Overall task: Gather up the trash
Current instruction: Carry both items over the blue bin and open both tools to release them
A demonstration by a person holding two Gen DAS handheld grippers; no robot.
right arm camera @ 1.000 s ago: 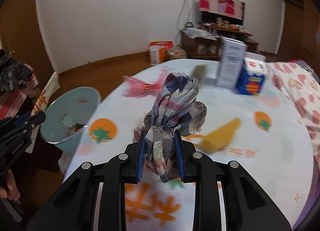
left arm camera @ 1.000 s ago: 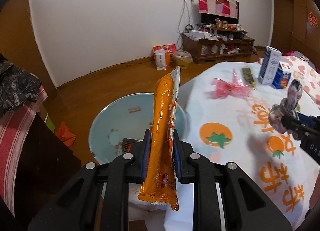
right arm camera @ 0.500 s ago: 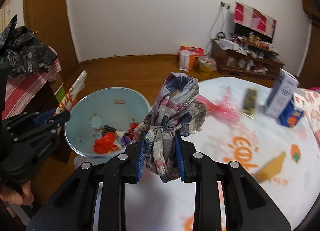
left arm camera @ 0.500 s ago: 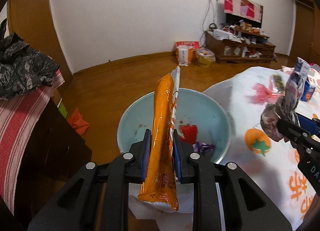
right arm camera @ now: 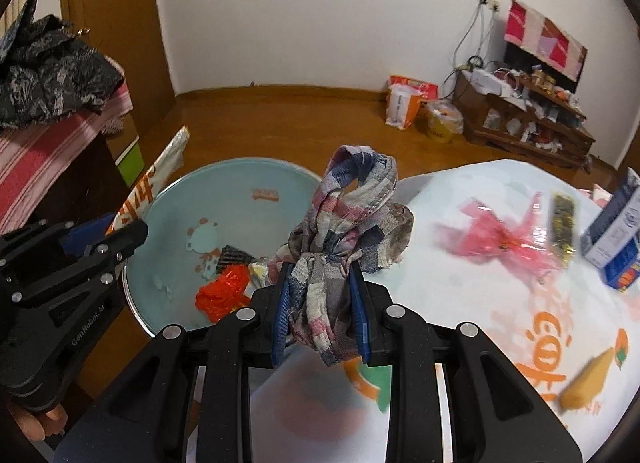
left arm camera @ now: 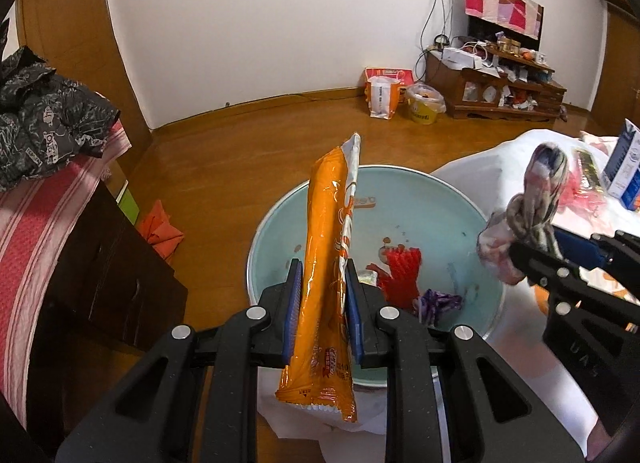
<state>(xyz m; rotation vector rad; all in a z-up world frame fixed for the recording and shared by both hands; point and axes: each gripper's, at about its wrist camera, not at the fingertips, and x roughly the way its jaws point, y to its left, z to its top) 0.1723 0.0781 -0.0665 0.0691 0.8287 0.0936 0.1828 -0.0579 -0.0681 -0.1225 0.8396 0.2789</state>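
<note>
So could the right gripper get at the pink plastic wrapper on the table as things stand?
Probably not yet: the right gripper is shut on the plaid cloth, so its jaws are full. The pink plastic wrapper itself lies uncovered on the tablecloth.

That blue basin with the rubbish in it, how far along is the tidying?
Partly done. The blue basin already holds a red wrapper and a purple scrap. In hand: the left claw grips an orange snack packet over the basin, and the right claw grips a checked cloth. Left on the table: a pink wrapper, a dark packet, a yellow piece and the cartons.
</note>
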